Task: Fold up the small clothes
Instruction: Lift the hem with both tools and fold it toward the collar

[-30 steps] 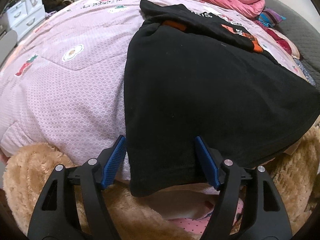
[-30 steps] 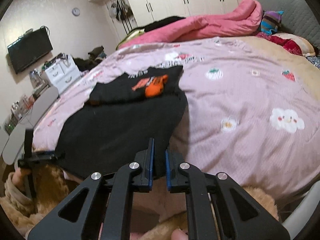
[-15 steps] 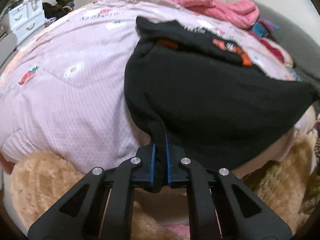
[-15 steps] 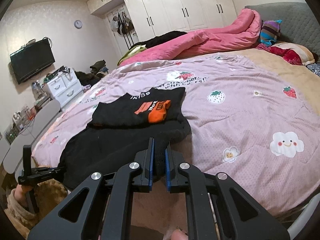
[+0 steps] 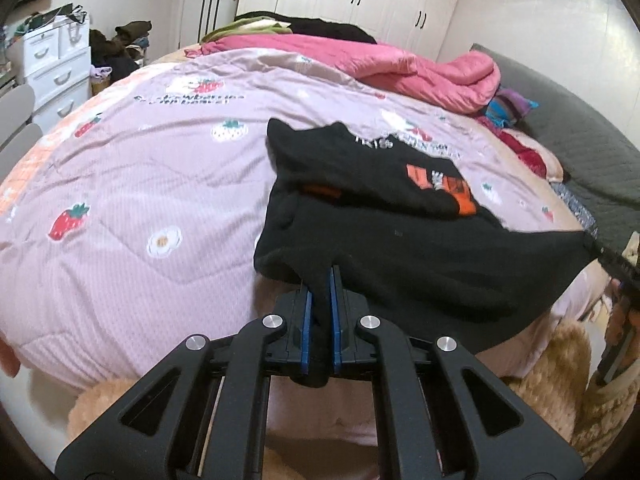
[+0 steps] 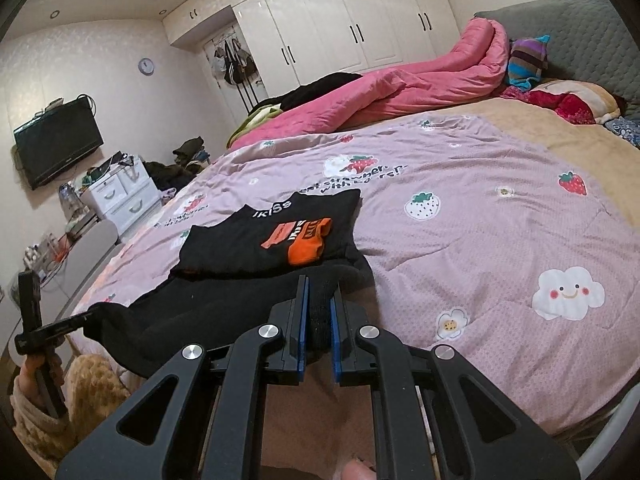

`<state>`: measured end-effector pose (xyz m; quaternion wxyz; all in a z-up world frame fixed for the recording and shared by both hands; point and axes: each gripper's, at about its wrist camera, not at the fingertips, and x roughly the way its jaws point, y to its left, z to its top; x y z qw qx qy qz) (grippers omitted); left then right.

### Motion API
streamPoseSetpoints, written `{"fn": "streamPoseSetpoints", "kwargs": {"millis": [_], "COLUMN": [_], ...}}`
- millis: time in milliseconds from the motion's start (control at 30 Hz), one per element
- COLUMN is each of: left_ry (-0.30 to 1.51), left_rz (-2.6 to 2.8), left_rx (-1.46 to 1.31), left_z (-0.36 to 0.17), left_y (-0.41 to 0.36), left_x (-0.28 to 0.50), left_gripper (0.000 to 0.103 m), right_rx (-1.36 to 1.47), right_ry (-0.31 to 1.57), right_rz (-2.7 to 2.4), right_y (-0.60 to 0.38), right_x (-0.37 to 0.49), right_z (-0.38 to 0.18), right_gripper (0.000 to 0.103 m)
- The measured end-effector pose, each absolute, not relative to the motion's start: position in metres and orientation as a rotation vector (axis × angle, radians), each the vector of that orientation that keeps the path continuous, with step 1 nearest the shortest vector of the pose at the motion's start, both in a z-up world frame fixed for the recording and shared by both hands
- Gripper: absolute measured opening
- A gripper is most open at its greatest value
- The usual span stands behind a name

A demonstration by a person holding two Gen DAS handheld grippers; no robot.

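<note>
A black garment (image 5: pixel 420 256) with an orange print lies on the pink quilt (image 5: pixel 140 184), its far part folded over. My left gripper (image 5: pixel 319 280) is shut on the garment's near left corner and holds it lifted off the quilt. My right gripper (image 6: pixel 319 292) is shut on the near right corner of the same garment (image 6: pixel 224 304). The near hem hangs stretched between the two grippers above the bed's front edge. The left gripper also shows at the far left of the right wrist view (image 6: pixel 60 328). The orange print (image 6: pixel 304 240) faces up.
A rolled pink duvet (image 6: pixel 400 88) lies along the far side of the bed. A grey headboard (image 6: pixel 580 28) and pillows are at the right. White drawers (image 6: pixel 124 196) and a wall TV (image 6: pixel 56 144) stand at the left. A tan fluffy sleeve (image 5: pixel 552 356) is below.
My left gripper went from open around the hem to shut on it. Both grippers have risen and lifted the garment's near edge off the quilt.
</note>
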<state>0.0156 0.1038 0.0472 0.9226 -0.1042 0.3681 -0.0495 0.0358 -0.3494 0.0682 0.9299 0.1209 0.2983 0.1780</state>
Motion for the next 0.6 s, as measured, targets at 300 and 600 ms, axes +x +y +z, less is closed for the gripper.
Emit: {"fn": "streamPoseSetpoints", "kwargs": {"millis": [300,600], "left_ry": [0.681,0.626], "left_rz": [-0.115,-0.112], "left_rx": [-0.240,-0.256], "left_z": [0.073,0.091], "left_y": [0.110,0.118], "left_x": [0.035,0.058], "left_gripper": [0.002,0.002], "right_rx": [0.265,0.265], "right_ry": [0.602,0.581], "right_rz": [0.349,0.325], "right_y": [-0.347,-0.341], "right_x": [0.054,0.074], "right_z": [0.081,0.102], "right_gripper": [0.008,0.008]}}
